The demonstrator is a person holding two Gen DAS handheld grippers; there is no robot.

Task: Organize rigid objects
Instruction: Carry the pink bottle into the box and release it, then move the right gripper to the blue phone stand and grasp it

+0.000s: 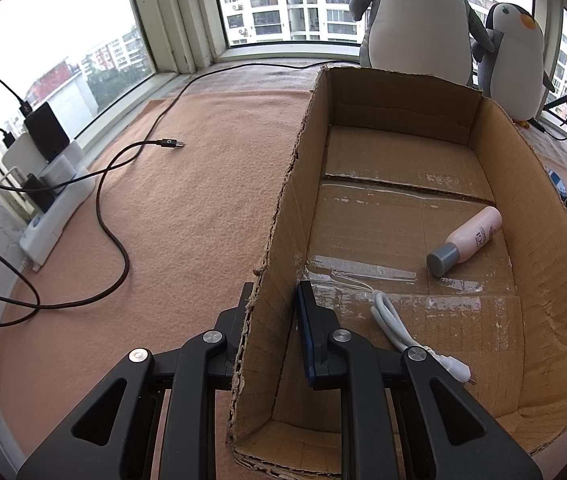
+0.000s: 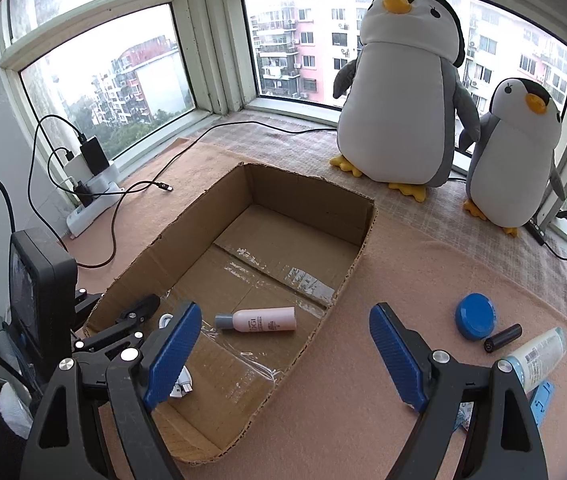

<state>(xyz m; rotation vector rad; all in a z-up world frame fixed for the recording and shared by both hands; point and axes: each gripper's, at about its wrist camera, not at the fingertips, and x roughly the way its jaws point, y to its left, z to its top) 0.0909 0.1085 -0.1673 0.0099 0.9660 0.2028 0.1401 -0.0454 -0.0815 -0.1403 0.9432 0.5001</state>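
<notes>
An open cardboard box (image 1: 531,216) (image 2: 347,280) stands on the pink cloth. A pink bottle with a grey cap (image 1: 471,240) (image 2: 259,320) and a white cable (image 1: 399,332) (image 2: 181,388) lie inside it. My left gripper (image 1: 275,286) is shut on the box's left wall, one finger outside and one inside; the right wrist view shows it at the box's near left corner (image 2: 135,316). My right gripper (image 2: 285,312) hangs open over the near half of the box with nothing between its blue pads (image 2: 175,344).
Right of the box lie a blue lid (image 2: 475,316), a black cylinder (image 2: 503,338), a white tube (image 2: 539,356) and a blue flat item (image 2: 541,400). Two plush penguins (image 2: 399,92) stand by the window. A power strip (image 1: 55,204) and black cables (image 1: 123,160) are at left.
</notes>
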